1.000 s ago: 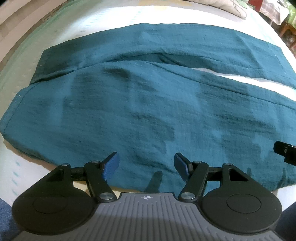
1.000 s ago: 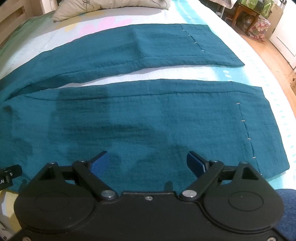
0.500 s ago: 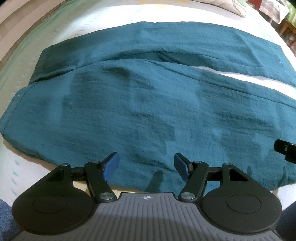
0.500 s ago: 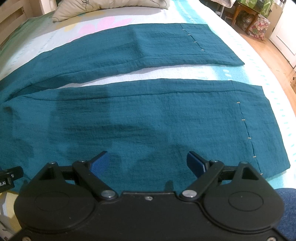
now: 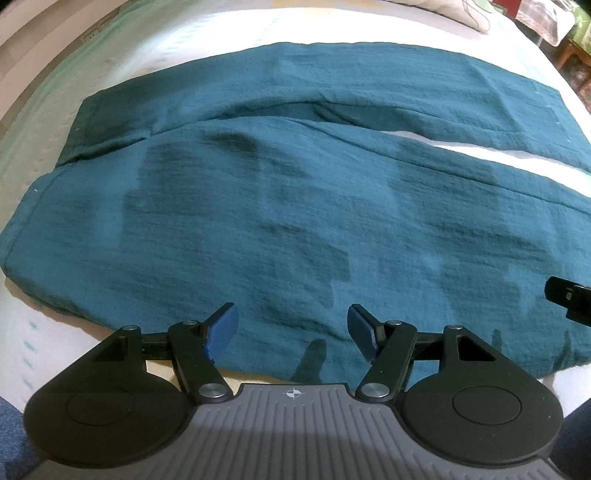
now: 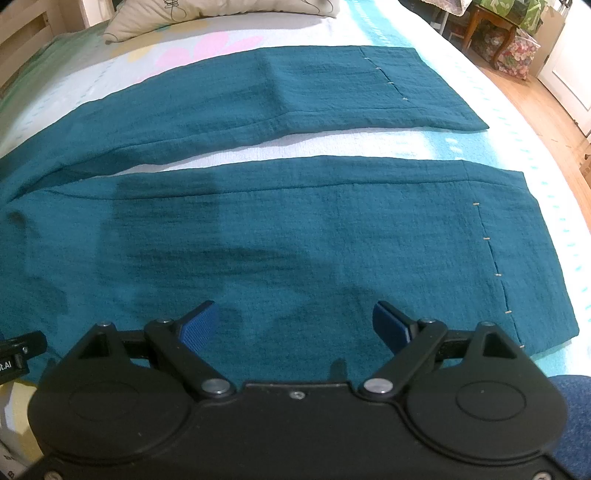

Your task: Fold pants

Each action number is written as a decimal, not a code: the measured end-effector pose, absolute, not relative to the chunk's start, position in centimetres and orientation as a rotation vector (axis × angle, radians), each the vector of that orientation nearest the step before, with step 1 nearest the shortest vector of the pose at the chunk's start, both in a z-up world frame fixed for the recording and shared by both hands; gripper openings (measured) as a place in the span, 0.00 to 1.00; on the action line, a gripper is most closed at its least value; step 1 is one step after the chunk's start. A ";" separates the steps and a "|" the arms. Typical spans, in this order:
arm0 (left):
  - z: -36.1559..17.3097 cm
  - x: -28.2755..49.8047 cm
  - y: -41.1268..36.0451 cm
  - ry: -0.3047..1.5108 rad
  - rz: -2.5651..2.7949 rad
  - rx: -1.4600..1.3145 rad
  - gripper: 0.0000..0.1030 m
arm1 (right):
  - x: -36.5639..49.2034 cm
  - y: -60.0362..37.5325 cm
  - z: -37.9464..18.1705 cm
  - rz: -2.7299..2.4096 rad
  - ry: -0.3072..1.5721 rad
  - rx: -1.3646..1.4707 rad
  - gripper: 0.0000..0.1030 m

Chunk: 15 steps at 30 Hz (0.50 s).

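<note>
- Teal pants (image 5: 288, 206) lie flat on the bed (image 6: 436, 144), legs spread apart with a strip of sheet showing between them; the fabric is unfolded and lightly wrinkled.
- Left claw (image 5: 291, 328) is released, blue pads (image 5: 221, 328) standing wide apart with nothing between them; it hangs over the near edge of the pants, the waist end lying ahead and to its left.
- Right claw (image 6: 295, 325) is likewise released, pads (image 6: 199, 326) wide and empty; it hangs over the near leg, the hem with white tacking stitches (image 6: 495, 266) ahead and to its right.
- Far leg (image 6: 280, 88) lies beyond the right claw, well apart; a pillow (image 6: 207, 11) rests further beyond at the head of the bed.
- Neither claw's pads press on the cloth.
</note>
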<state>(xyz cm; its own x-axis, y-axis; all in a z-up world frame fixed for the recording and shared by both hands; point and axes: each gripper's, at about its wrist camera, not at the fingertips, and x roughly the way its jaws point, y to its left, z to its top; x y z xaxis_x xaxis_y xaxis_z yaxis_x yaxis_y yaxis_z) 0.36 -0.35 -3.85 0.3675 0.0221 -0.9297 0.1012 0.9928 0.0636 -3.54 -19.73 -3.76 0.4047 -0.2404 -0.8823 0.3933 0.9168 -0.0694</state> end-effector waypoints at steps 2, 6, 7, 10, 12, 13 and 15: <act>-3.8 0.4 -0.4 1.194 -0.052 0.119 0.63 | -3.6 -19.7 -3.7 -0.402 1.086 0.156 0.87; -3.9 0.4 -0.4 1.195 -0.052 0.120 0.63 | -3.5 -19.7 -3.7 -0.401 1.086 0.158 0.87; -3.9 0.4 -0.4 1.195 -0.052 0.120 0.63 | -3.5 -19.7 -3.7 -0.402 1.086 0.157 0.87; -3.9 0.4 -0.4 1.195 -0.052 0.120 0.63 | -3.5 -19.6 -3.8 -0.402 1.087 0.156 0.87; -3.9 0.4 -0.4 1.195 -0.052 0.120 0.63 | -3.5 -19.6 -3.8 -0.401 1.088 0.155 0.87; -3.9 0.4 -0.4 1.195 -0.052 0.120 0.63 | -3.5 -19.6 -3.8 -0.401 1.088 0.156 0.87; -3.9 0.4 -0.4 1.196 -0.053 0.120 0.63 | -3.6 -19.6 -3.8 -0.398 1.087 0.161 0.87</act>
